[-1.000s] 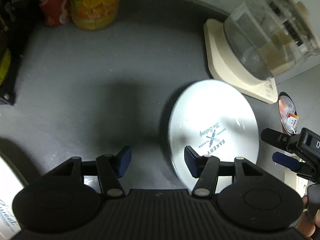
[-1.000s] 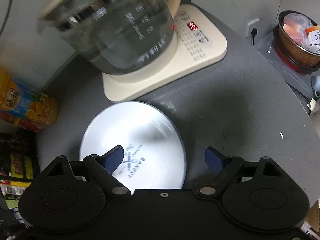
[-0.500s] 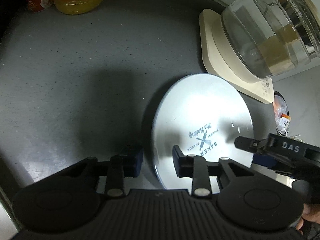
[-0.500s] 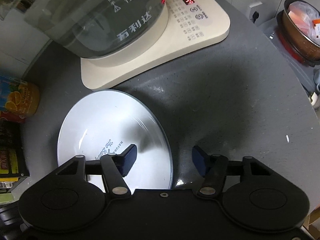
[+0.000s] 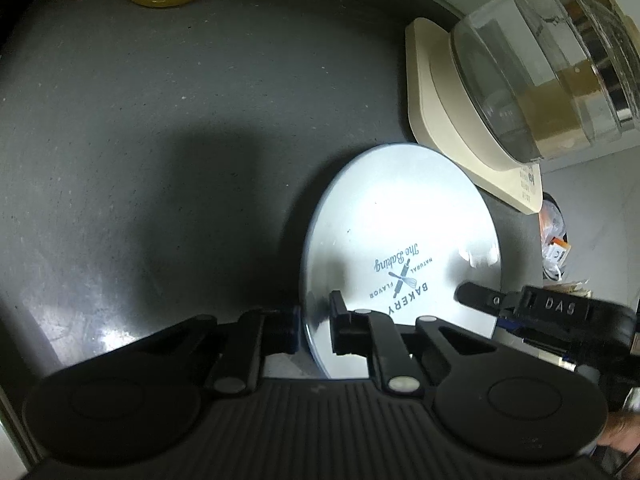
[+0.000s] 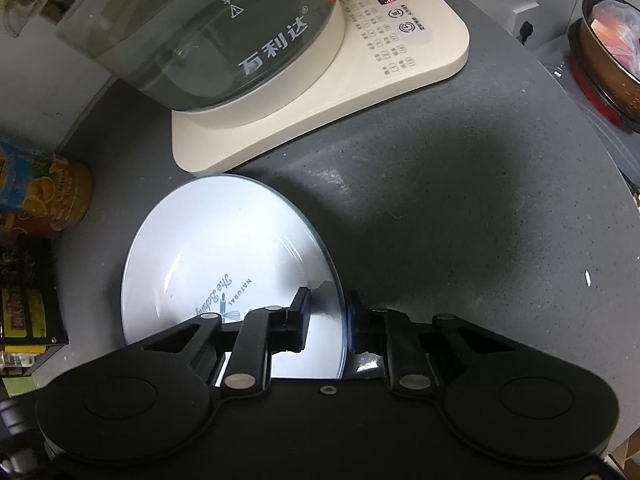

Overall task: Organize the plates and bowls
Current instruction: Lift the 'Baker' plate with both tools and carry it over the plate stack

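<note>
Dark table (image 6: pixel 460 184) carries a plate (image 6: pixel 224 248) at 7 o'clock, kettle base (image 6: pixel 320 120) at 12, can (image 6: pixel 56 192) at 9

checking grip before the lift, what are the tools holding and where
Both clamp the round white bakery-print plate by its rim: left tool on its left edge, right tool on its right edge.

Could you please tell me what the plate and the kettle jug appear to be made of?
Plate: probably glazed ceramic; glossy white, sharp highlights, printed bakery logo. Kettle jug: likely clear glass, possibly plastic; see-through wall with printed level marks, on a matte cream base.
</note>
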`<state>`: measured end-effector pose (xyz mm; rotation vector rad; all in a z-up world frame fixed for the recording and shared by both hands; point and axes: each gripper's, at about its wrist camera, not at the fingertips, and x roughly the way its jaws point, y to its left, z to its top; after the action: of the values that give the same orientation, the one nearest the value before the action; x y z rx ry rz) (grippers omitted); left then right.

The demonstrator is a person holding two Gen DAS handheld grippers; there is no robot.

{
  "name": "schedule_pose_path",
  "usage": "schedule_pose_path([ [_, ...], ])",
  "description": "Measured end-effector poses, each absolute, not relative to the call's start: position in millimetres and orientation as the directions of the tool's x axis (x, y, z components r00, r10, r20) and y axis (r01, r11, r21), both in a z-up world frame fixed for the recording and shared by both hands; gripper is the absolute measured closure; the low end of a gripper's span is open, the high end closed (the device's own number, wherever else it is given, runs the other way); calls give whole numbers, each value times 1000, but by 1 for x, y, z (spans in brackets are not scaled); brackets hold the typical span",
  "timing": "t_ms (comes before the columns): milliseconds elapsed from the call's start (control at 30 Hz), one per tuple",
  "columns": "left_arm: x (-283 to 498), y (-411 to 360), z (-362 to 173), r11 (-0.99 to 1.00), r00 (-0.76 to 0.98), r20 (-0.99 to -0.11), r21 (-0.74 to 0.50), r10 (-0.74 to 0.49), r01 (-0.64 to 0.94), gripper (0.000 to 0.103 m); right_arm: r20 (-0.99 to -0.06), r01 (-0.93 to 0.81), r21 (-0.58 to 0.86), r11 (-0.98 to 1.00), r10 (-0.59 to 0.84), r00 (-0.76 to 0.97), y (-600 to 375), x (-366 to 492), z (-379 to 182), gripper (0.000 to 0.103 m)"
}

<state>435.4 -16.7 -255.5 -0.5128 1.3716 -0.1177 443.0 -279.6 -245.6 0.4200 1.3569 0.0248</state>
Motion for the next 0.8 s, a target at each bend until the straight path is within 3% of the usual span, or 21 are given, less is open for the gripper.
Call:
schedule_pose_path([
  [400, 424, 9, -245, 852, 249, -881, -459, -402, -252, 93, -898, 122, 375, 919, 327, 294, -272, 431, -220, 96],
  [800, 398, 43, -233, 821, 309, -875, -466, -373, -329, 94, -860, 41, 451, 892, 421, 288, -243, 429, -212, 96],
])
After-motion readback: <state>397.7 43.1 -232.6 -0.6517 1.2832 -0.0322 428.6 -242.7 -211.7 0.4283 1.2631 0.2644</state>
